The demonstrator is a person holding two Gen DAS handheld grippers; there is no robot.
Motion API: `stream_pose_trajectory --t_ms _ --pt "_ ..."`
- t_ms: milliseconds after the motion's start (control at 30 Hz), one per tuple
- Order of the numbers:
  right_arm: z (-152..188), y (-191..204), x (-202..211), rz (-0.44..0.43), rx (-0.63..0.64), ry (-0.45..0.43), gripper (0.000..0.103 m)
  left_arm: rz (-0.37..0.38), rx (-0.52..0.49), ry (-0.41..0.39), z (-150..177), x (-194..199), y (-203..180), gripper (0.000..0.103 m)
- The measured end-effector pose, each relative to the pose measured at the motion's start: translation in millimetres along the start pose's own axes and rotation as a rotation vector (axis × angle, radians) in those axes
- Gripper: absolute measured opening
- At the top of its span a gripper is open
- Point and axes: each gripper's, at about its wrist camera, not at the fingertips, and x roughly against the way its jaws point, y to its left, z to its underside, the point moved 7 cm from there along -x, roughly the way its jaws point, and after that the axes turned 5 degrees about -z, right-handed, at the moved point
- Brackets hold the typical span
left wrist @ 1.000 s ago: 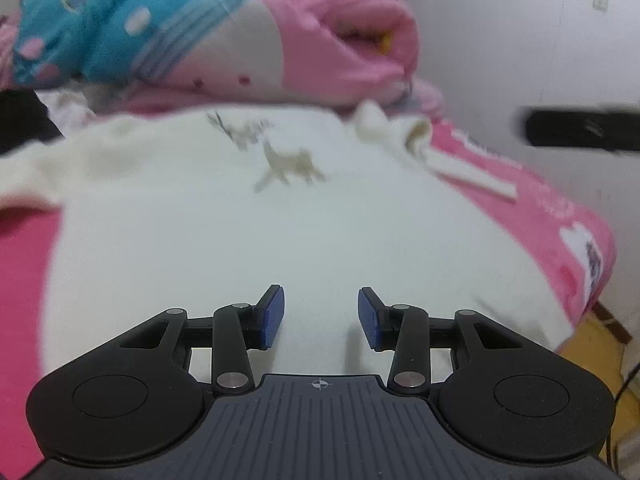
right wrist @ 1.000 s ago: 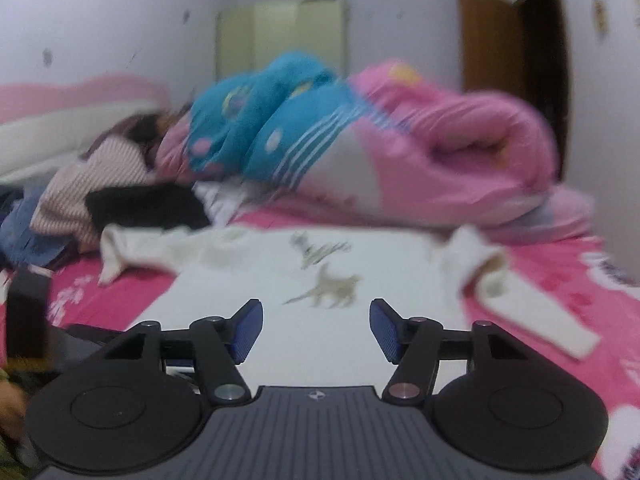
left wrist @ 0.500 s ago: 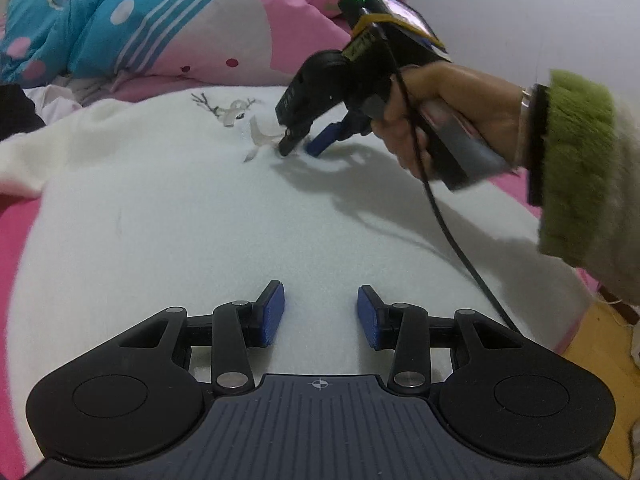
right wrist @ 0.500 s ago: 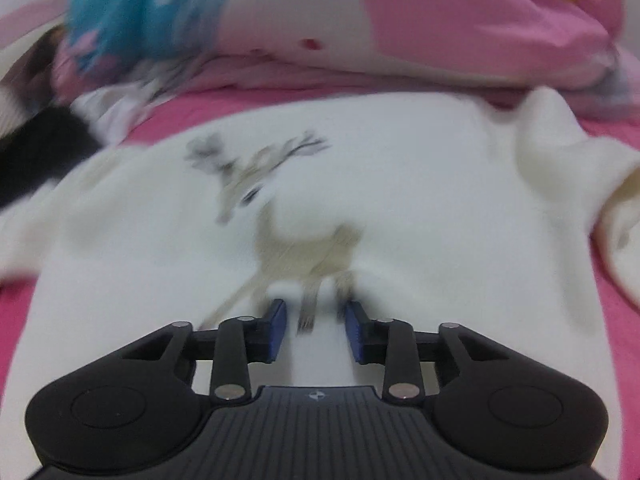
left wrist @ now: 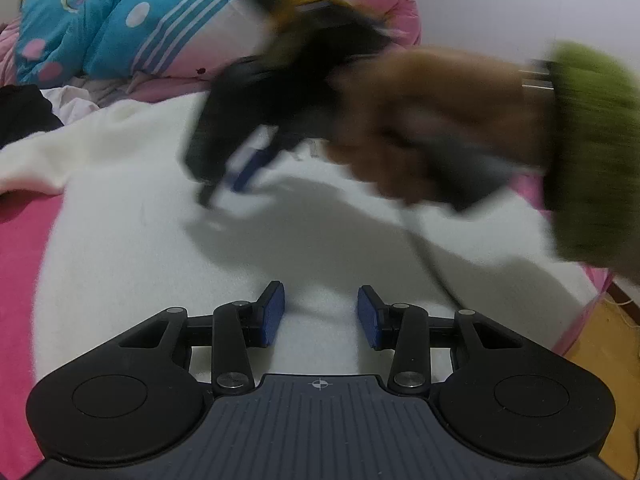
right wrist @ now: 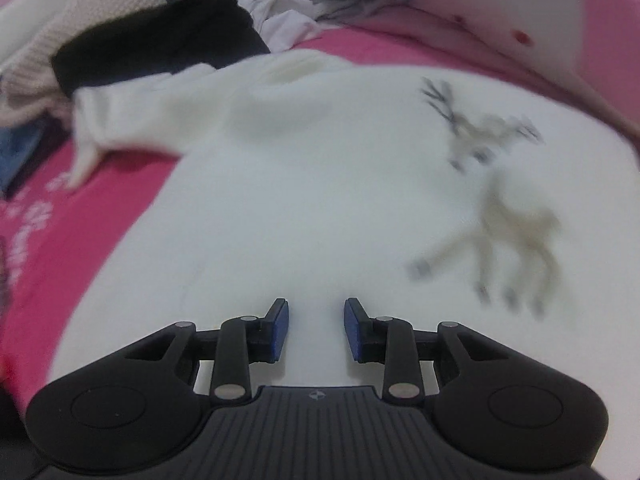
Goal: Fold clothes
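Note:
A white sweater (left wrist: 140, 240) with a deer print (right wrist: 500, 208) lies flat on the pink bed sheet (left wrist: 20, 260). Its left sleeve (right wrist: 132, 120) stretches out toward the dark clothes. My left gripper (left wrist: 320, 314) hovers open over the sweater's near part, with only flat fabric showing between its blue pads. A hand (left wrist: 420, 132) in a green fuzzy sleeve (left wrist: 588, 152) holds my right gripper (left wrist: 224, 188), blurred, tips pointing down at the sweater's middle. In its own view the right gripper (right wrist: 316, 330) stands narrowly open just above the fabric, left of the deer.
A rolled pink and blue duvet (left wrist: 140, 28) lies across the far side of the bed. A black garment (right wrist: 160, 44) and other clothes are piled at the far left. The bed's edge and a wooden floor (left wrist: 604, 344) are at the right.
My right gripper swept in from the right, dropped toward the sweater and moved left past the deer print; its jaws narrowed. The left gripper stayed where it was.

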Motion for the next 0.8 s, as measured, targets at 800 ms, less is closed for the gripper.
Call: stream_pose_trajectory --t_ms 800 --pt "-79.5 4.0 -2.1 -0.094 -0.173 -0.139 0.029 0.055 0.096 0.003 -6.6 9.5 8.9 0.04"
